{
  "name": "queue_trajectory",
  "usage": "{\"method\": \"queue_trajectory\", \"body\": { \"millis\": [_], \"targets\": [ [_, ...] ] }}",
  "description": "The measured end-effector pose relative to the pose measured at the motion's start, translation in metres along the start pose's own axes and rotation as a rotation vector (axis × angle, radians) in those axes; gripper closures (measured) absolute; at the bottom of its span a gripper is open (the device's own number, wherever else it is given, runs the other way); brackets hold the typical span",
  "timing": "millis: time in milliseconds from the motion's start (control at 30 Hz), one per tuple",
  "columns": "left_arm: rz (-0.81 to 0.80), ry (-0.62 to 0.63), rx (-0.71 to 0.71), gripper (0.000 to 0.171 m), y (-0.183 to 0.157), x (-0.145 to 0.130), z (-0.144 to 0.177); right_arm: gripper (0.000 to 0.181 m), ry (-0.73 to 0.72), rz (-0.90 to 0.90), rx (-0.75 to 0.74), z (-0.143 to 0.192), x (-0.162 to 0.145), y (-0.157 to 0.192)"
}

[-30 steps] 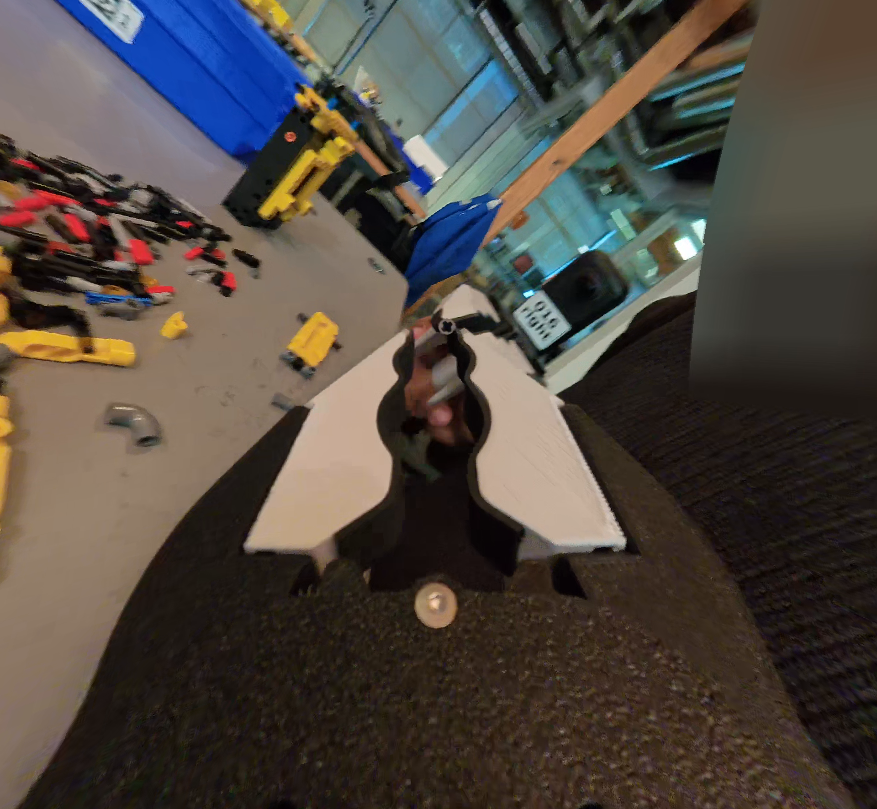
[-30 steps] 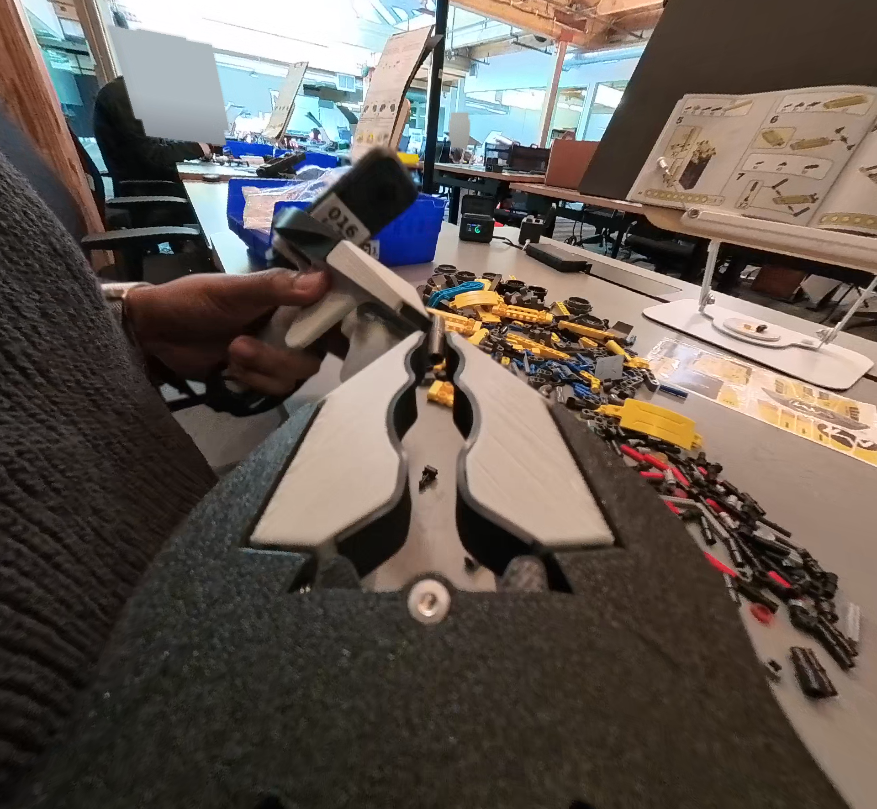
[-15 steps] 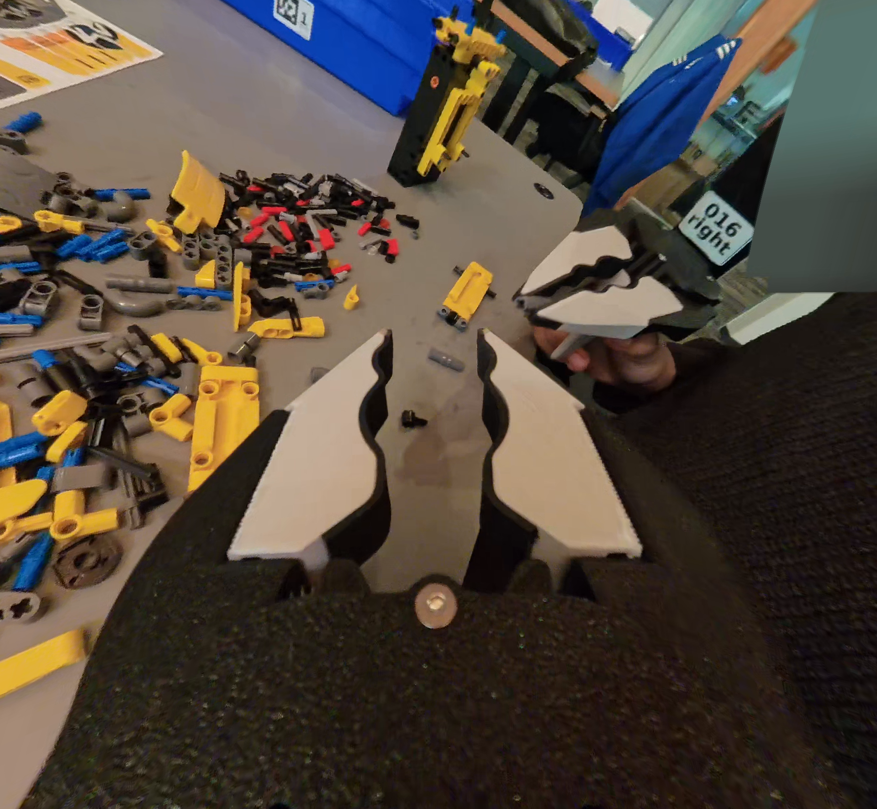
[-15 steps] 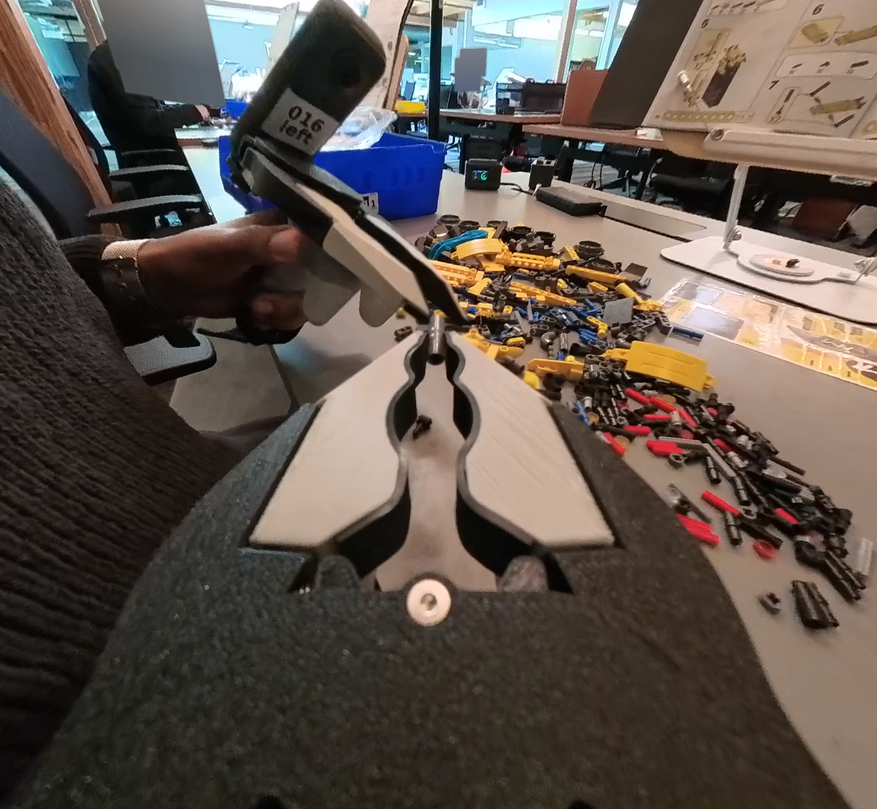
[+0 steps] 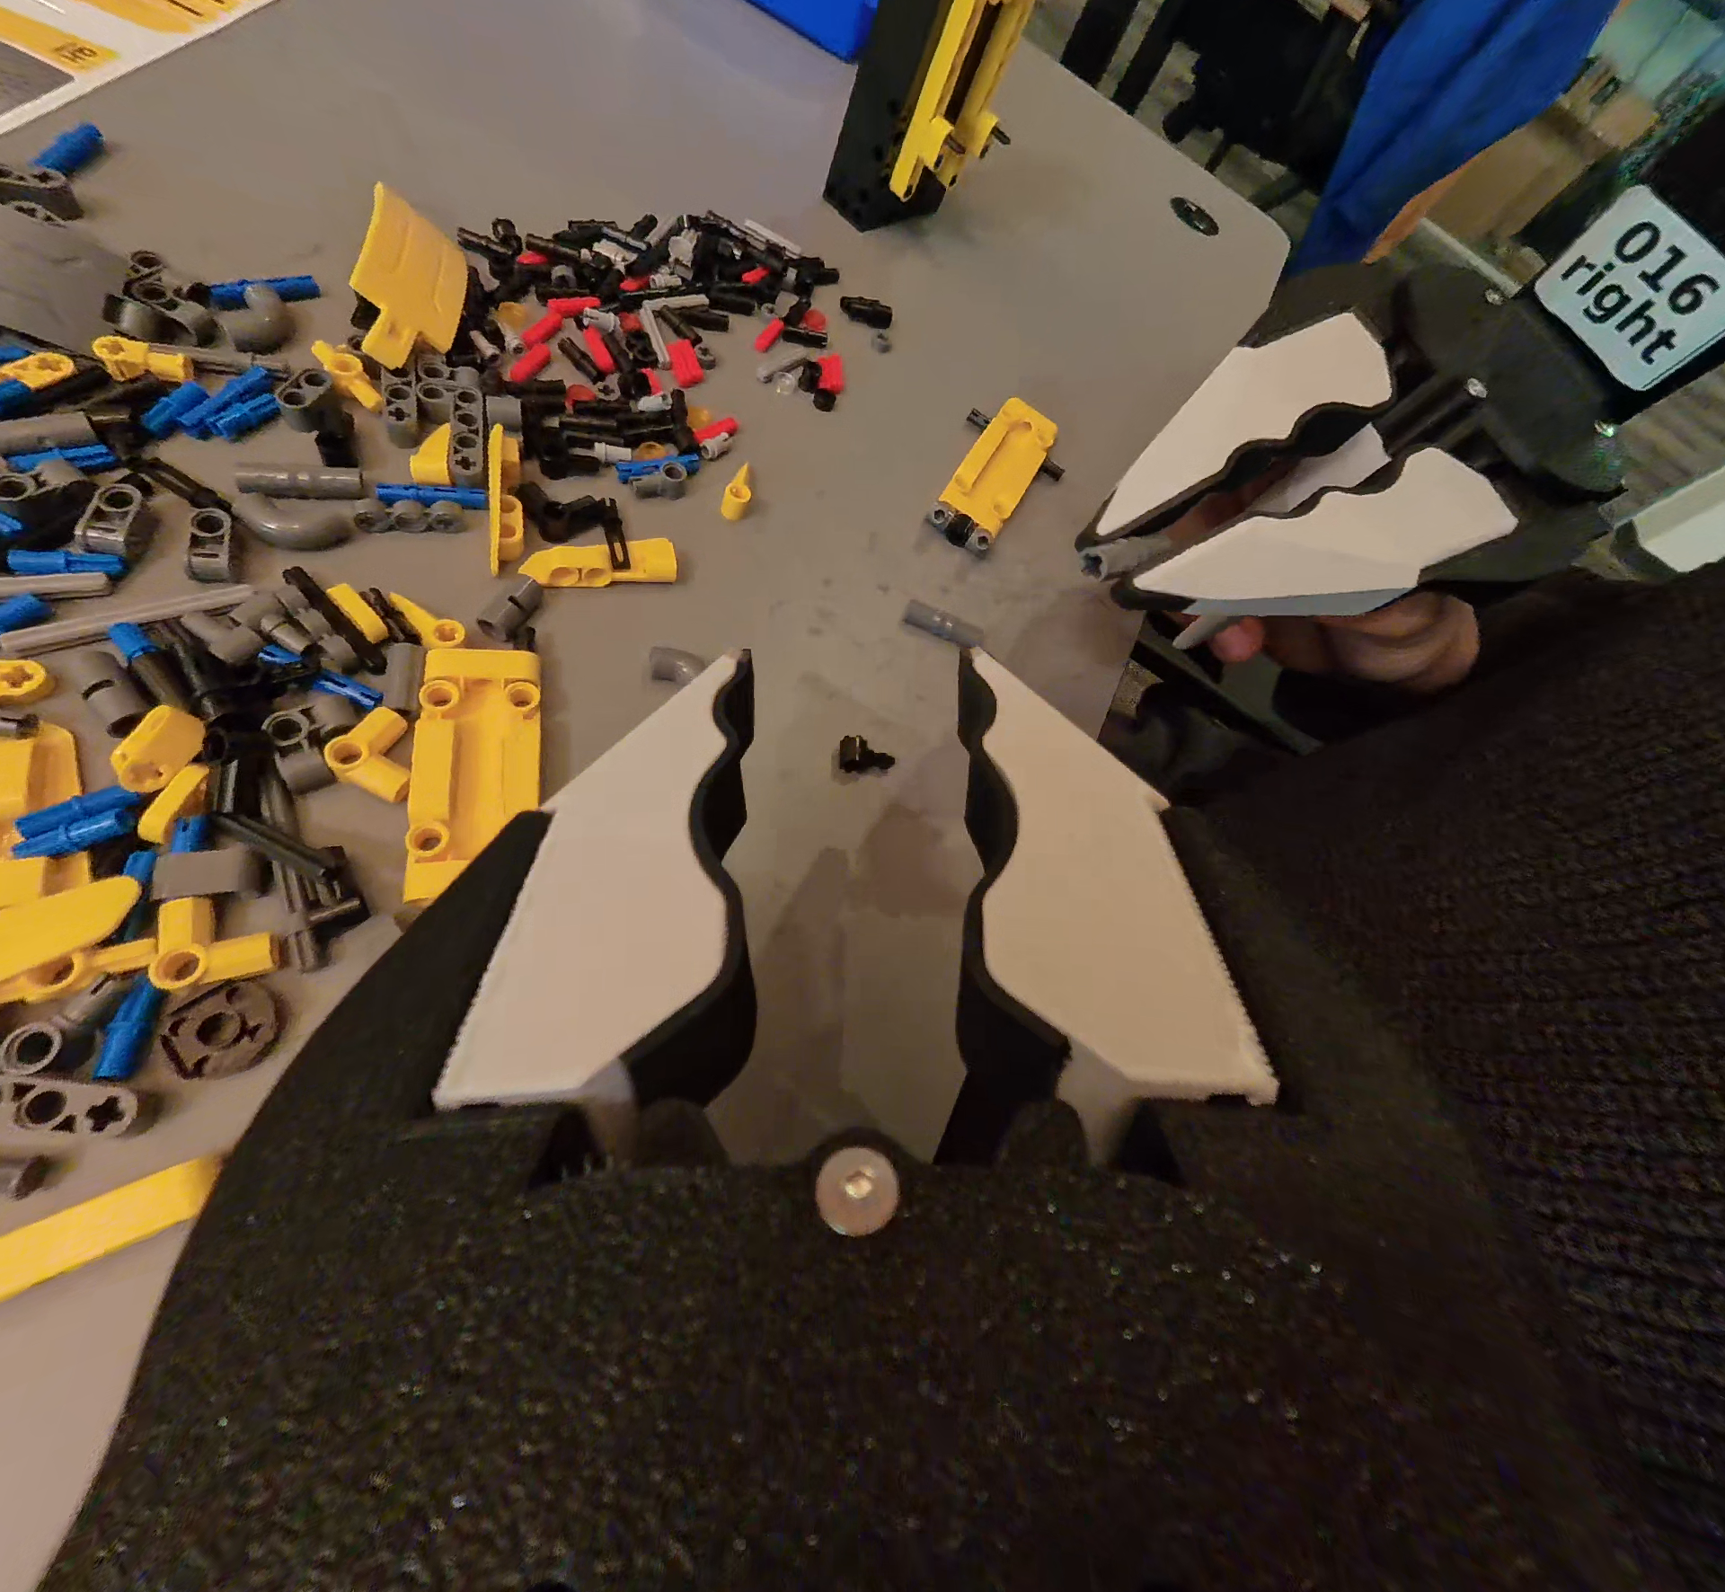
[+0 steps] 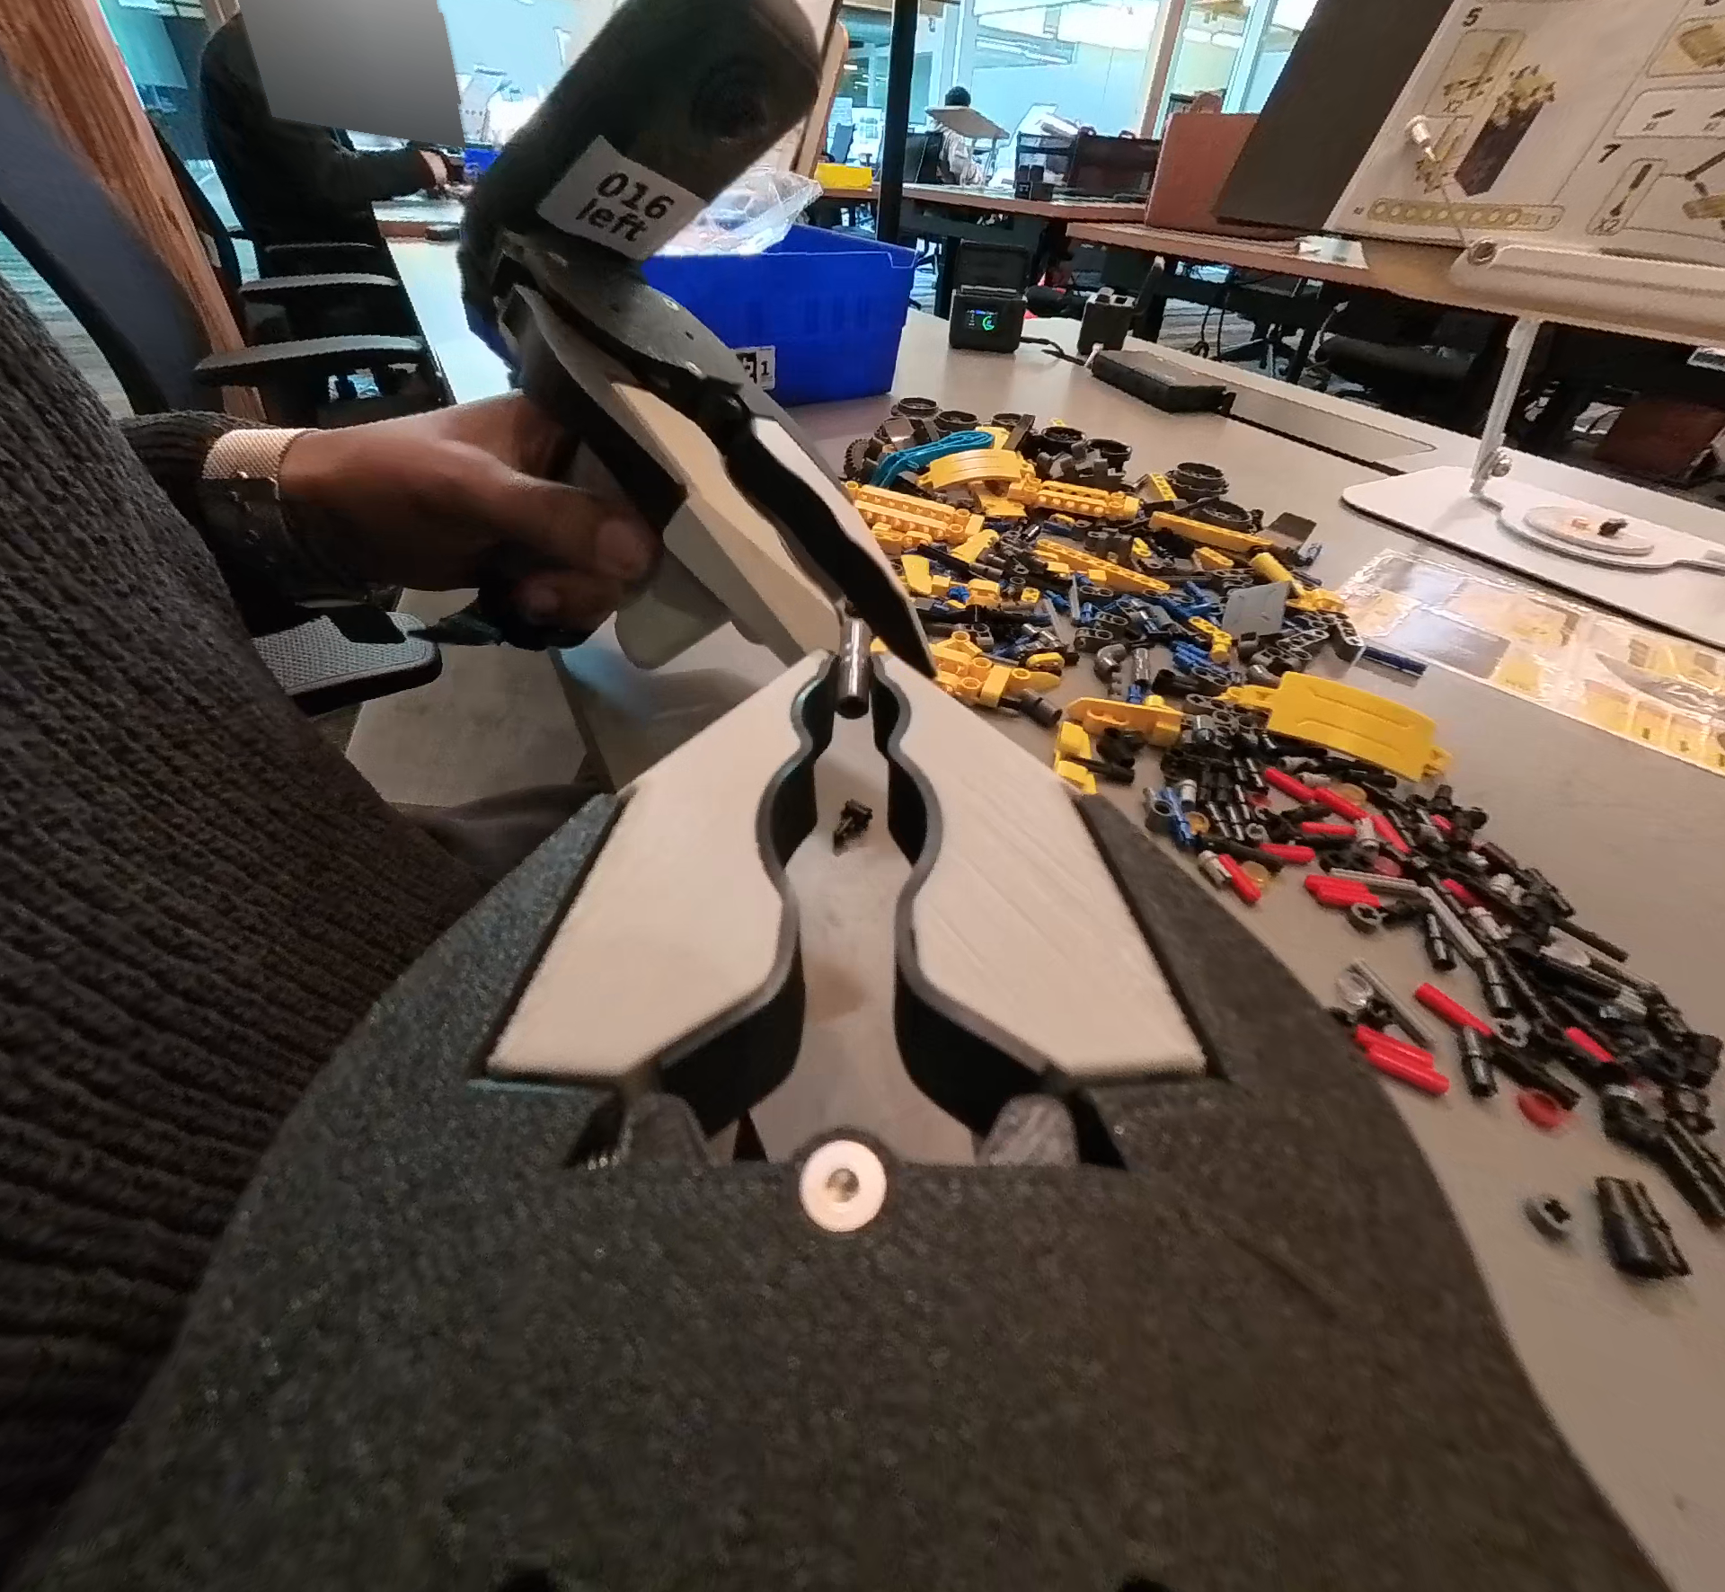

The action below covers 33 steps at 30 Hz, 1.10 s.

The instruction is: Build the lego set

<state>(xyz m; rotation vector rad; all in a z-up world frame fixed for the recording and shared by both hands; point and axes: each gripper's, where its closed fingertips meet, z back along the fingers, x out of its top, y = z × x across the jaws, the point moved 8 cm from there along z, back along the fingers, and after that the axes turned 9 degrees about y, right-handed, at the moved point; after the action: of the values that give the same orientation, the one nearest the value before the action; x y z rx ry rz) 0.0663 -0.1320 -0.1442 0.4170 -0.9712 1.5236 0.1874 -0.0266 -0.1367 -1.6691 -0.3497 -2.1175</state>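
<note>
My left gripper (image 5: 854, 670) is open and empty, pointing down at the grey table (image 5: 579, 82). A small black pin (image 5: 863, 754) lies on the table between its fingers. A short grey connector (image 5: 943, 618) lies just beyond its right fingertip. My right gripper (image 6: 854, 679) is shut on a dark grey axle (image 6: 851, 670) and holds it above the table's near edge. It also shows in the left wrist view (image 5: 1120, 567), with the axle (image 5: 1111, 560) sticking out of its tips. The left gripper (image 6: 896, 623) hangs just behind the axle in the right wrist view.
A heap of yellow, black, blue and red building parts (image 5: 420, 474) spreads to the left. A yellow panel piece (image 5: 1003, 469) lies apart. A black-and-yellow assembly (image 5: 943, 44) stands by a blue bin (image 6: 793, 315). An instruction booklet on a stand (image 6: 1540, 100) is at far right. Between my left fingertips and the short grey connector (image 5: 943, 618) there is roughly 7 cm.
My left gripper has opened, let go of the axle and swung down over the table toward the black pin. My right gripper keeps the axle.
</note>
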Motion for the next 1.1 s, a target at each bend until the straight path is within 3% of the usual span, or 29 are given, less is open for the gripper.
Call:
{"method": "queue_trajectory", "body": {
  "millis": [633,867,967,1100],
  "targets": [
    [-0.056,0.16,0.046,0.128,-0.018,-0.012,-0.021,0.174,0.017,-0.01,-0.032,0.019,-0.003,-0.014],
    [-0.021,0.222,-0.047,0.128,-0.028,-0.022,-0.017,0.175,0.043,-0.027,-0.034,0.019,-0.006,-0.017],
    [-0.014,0.213,-0.08,0.129,-0.033,-0.023,-0.011,0.175,0.048,-0.033,-0.033,0.019,-0.006,-0.018],
    [-0.044,0.15,0.025,0.128,-0.02,-0.019,-0.007,0.175,0.056,-0.036,-0.029,0.018,-0.006,-0.019]
  ]
}}
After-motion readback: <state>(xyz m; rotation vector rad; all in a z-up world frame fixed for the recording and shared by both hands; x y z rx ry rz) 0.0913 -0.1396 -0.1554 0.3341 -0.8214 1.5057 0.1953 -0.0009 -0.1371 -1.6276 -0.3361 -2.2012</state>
